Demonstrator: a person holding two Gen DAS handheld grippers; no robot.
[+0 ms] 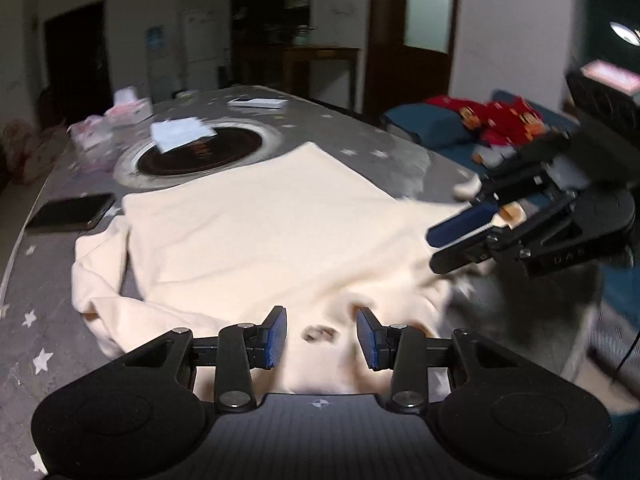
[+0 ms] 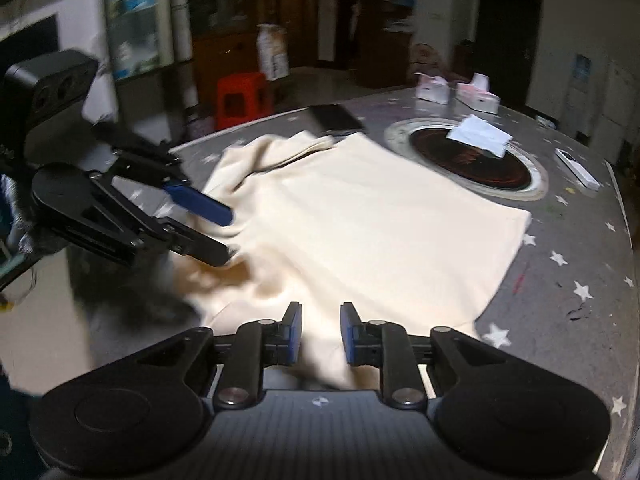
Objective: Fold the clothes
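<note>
The left gripper is hovering low over the near edge of a cream garment, its blue pads parted by a moderate gap with cloth showing between them but nothing clamped. The right gripper is standing over the opposite near corner of the garment, its pads set a little closer together, also apart, with a fold of fabric lying in the gap; whether the pads are touching it cannot be told. Each gripper is appearing in the other's view, jaws open above rumpled cloth at the counter's edge. The garment is lying spread across the grey, star-patterned counter, mostly flat, with a sleeve bunching at its side. Beyond it, a dark phone is resting beside the cloth, and a round black hotplate set into the counter is carrying a white paper. Farther back, pink boxes are sitting near the far rim.
</note>
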